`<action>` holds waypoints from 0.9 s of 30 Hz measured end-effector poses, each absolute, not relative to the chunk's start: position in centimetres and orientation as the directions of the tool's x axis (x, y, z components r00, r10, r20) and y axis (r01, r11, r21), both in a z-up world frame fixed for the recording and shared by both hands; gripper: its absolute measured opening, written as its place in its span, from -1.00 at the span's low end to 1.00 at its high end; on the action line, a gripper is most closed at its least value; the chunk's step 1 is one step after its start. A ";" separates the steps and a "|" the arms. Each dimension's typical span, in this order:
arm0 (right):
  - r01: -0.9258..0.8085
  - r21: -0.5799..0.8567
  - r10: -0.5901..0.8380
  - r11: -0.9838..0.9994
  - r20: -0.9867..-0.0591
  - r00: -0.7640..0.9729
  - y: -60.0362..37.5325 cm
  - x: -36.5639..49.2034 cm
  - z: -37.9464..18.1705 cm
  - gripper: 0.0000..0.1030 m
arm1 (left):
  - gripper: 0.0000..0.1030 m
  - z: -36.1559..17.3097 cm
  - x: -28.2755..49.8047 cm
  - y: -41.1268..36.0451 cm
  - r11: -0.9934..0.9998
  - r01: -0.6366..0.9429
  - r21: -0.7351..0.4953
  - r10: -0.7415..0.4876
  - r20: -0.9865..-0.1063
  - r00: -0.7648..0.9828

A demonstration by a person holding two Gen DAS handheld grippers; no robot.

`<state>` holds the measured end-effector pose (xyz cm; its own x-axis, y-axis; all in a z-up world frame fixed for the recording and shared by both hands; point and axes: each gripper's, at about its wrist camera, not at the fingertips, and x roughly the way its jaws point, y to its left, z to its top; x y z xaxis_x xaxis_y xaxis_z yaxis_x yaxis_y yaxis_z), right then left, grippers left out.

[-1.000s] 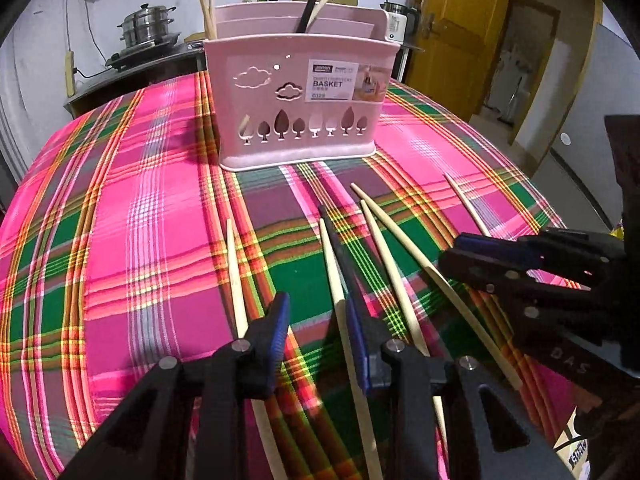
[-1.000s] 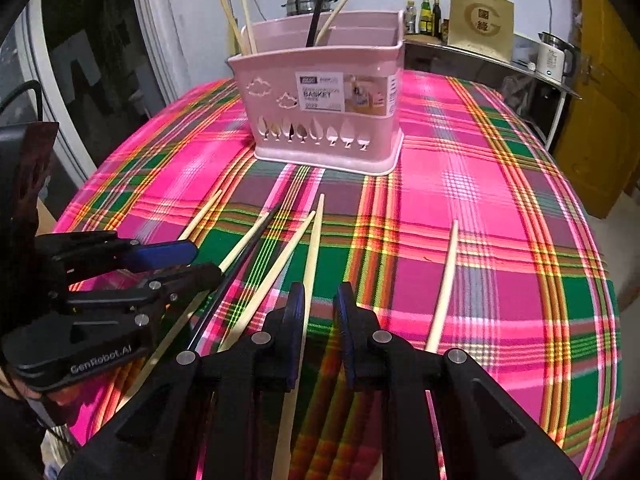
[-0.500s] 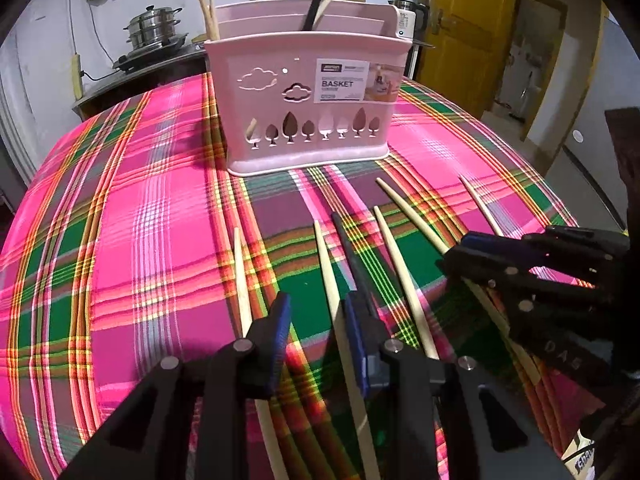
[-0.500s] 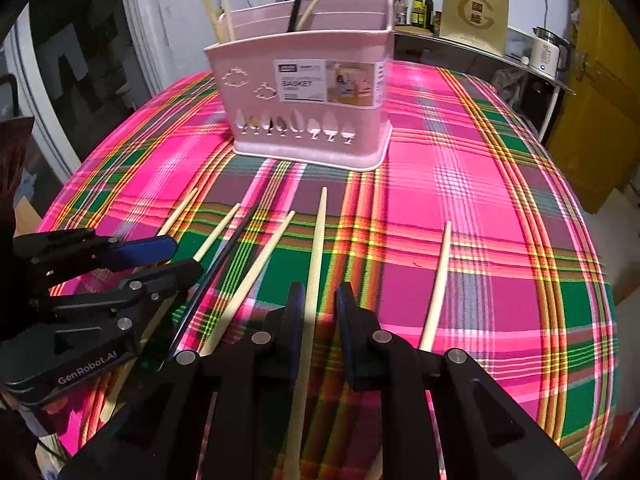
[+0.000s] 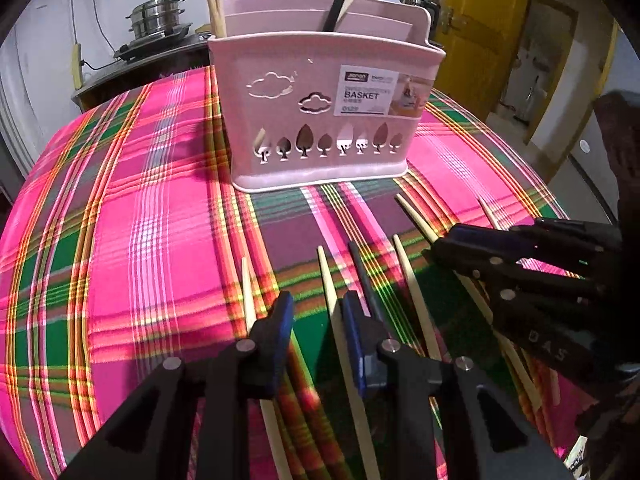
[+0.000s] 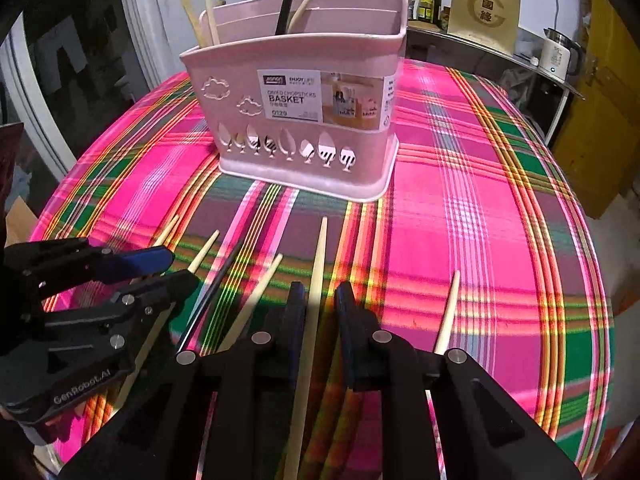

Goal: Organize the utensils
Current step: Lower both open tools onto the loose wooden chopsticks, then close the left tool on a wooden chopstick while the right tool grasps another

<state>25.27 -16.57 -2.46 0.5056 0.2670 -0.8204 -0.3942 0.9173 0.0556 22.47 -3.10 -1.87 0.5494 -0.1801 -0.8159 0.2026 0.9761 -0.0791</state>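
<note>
A pink chopstick basket stands on the plaid tablecloth and holds several chopsticks; it also shows in the right wrist view. Several pale chopsticks and one black chopstick lie loose in front of it. My left gripper is open low over the cloth, with a pale chopstick lying between its fingers. My right gripper is open, its fingers on either side of a pale chopstick without touching it. Each gripper shows in the other's view, the right and the left.
A separate pale chopstick lies to the right of my right gripper. Behind the table stand a steel pot on a counter, bottles, a kettle and a yellow door. The cloth falls away at the table's round edges.
Both grippers have moved forward toward the basket, which now looks larger and closer. The chopsticks lie where they were. Both grippers stay open as before.
</note>
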 end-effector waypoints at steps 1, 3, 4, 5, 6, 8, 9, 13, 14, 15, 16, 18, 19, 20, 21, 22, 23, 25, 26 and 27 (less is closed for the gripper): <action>-0.397 0.054 0.267 0.916 -0.821 0.504 -16.4 25.6 -2.5 -0.67 | -0.48 -1.9 22.7 -3.1 0.976 0.202 -0.077 -0.179 -0.816 0.550; -0.397 0.052 0.263 0.916 -0.826 0.499 -16.2 26.1 -2.5 -0.67 | -0.49 -1.9 23.0 -3.1 0.976 0.201 -0.079 -0.179 -0.817 0.548; -0.400 0.049 0.261 0.915 -0.827 0.498 -16.0 26.3 -2.6 -0.67 | -0.49 -1.9 23.1 -3.1 0.976 0.201 -0.081 -0.181 -0.817 0.547; -0.402 0.048 0.261 0.915 -0.829 0.495 -15.9 26.5 -2.6 -0.67 | -0.49 -1.9 23.3 -3.2 0.976 0.201 -0.082 -0.182 -0.817 0.547; -0.401 0.048 0.261 0.915 -0.829 0.495 -15.8 26.7 -2.7 -0.67 | -0.50 -1.9 23.3 -3.3 0.976 0.202 -0.080 -0.180 -0.817 0.548; -0.402 0.047 0.261 0.914 -0.828 0.497 -15.7 26.8 -2.7 -0.67 | -0.50 -1.9 23.5 -3.5 0.976 0.209 -0.065 -0.173 -0.816 0.551; -0.403 0.044 0.260 0.914 -0.827 0.499 -15.5 26.6 -2.7 -0.68 | -0.52 -1.9 23.5 -3.6 0.976 0.209 -0.061 -0.169 -0.816 0.553; -0.402 0.047 0.263 0.914 -0.824 0.502 -15.5 26.7 -2.7 -0.87 | -0.70 -1.9 23.5 -3.8 0.977 0.206 -0.046 -0.156 -0.815 0.558; -0.402 0.050 0.265 0.914 -0.824 0.500 -15.6 26.7 -2.6 -0.87 | -0.79 -1.9 23.5 -3.7 0.978 0.204 -0.048 -0.156 -0.815 0.558; -0.403 0.052 0.267 0.914 -0.824 0.499 -15.6 26.8 -2.6 -0.87 | -0.84 -1.8 23.6 -3.7 0.978 0.203 -0.051 -0.158 -0.816 0.556; -0.403 0.055 0.270 0.914 -0.823 0.500 -15.6 26.8 -2.5 -0.88 | -0.85 -1.8 23.6 -3.7 0.978 0.202 -0.056 -0.161 -0.817 0.554; -0.402 0.064 0.280 0.913 -0.816 0.505 -15.7 26.7 -2.1 -0.88 | -0.86 -1.7 23.7 -3.6 0.977 0.202 -0.064 -0.167 -0.818 0.550; -0.403 0.068 0.285 0.913 -0.813 0.507 -15.8 26.7 -1.9 -0.88 | -0.86 -1.6 23.7 -3.5 0.977 0.201 -0.067 -0.169 -0.817 0.551; -0.406 0.074 0.294 0.911 -0.807 0.512 -15.9 26.5 -1.6 -0.88 | -0.87 -1.3 23.6 -3.4 0.977 0.202 -0.072 -0.174 -0.815 0.553; -0.407 0.077 0.299 0.910 -0.804 0.515 -15.9 26.5 -1.4 -0.88 | -0.87 -1.0 23.5 -3.4 0.976 0.202 -0.075 -0.178 -0.811 0.557; -0.409 0.082 0.305 0.909 -0.798 0.519 -16.1 26.5 -1.1 -0.88 | -0.88 -0.6 23.4 -3.3 0.976 0.203 -0.079 -0.182 -0.806 0.563; -0.409 0.089 0.314 0.908 -0.791 0.525 -16.3 26.4 -0.6 -0.88 | -0.88 -0.3 23.4 -3.3 0.976 0.204 -0.081 -0.185 -0.801 0.569; -0.411 0.103 0.332 0.906 -0.777 0.535 -16.5 26.2 0.2 -0.88 | -0.88 0.7 23.1 -3.2 0.975 0.206 -0.086 -0.193 -0.788 0.584; -0.413 0.113 0.343 0.904 -0.767 0.542 -16.6 26.1 0.7 -0.88 | -0.88 1.2 23.0 -3.1 0.974 0.206 -0.090 -0.197 -0.782 0.592; -0.415 0.121 0.353 0.902 -0.759 0.546 -16.7 25.9 1.1 -0.88 | -0.88 1.7 22.9 -3.1 0.974 0.206 -0.094 -0.201 -0.775 0.599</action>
